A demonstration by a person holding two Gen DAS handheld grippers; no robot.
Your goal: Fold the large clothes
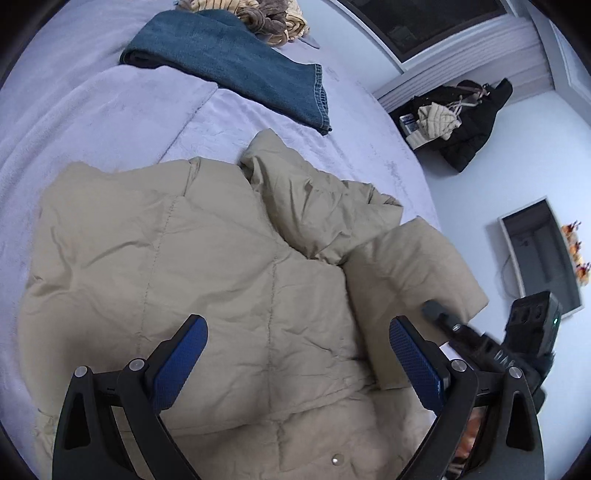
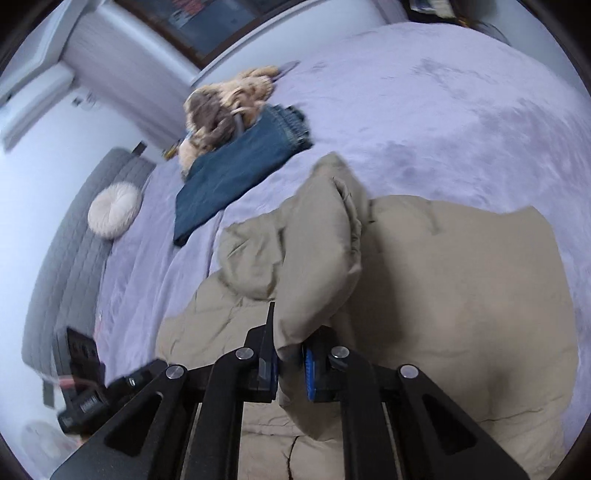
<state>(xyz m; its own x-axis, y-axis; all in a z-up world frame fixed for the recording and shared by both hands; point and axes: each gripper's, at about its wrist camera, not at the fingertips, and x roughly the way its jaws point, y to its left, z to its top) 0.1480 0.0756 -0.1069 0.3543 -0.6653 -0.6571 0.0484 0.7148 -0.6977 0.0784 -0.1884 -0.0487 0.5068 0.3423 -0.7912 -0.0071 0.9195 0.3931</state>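
Observation:
A large beige quilted jacket (image 1: 207, 266) lies spread on a lilac bed (image 1: 92, 110). My left gripper (image 1: 298, 343) hovers open and empty above the jacket's body. The jacket's sleeve (image 1: 413, 258) is lifted at the right of the left wrist view, with my right gripper partly showing there (image 1: 443, 317). In the right wrist view my right gripper (image 2: 291, 365) is shut on the sleeve (image 2: 317, 258), which rises above the jacket (image 2: 461, 295).
Folded blue jeans (image 1: 236, 62) (image 2: 240, 166) lie further up the bed, with a heap of tan and brown clothes (image 1: 266, 14) (image 2: 225, 107) behind them. A round white cushion (image 2: 114, 214) rests by the grey headboard (image 2: 66, 258). Dark clothes (image 1: 465, 122) lie on the floor.

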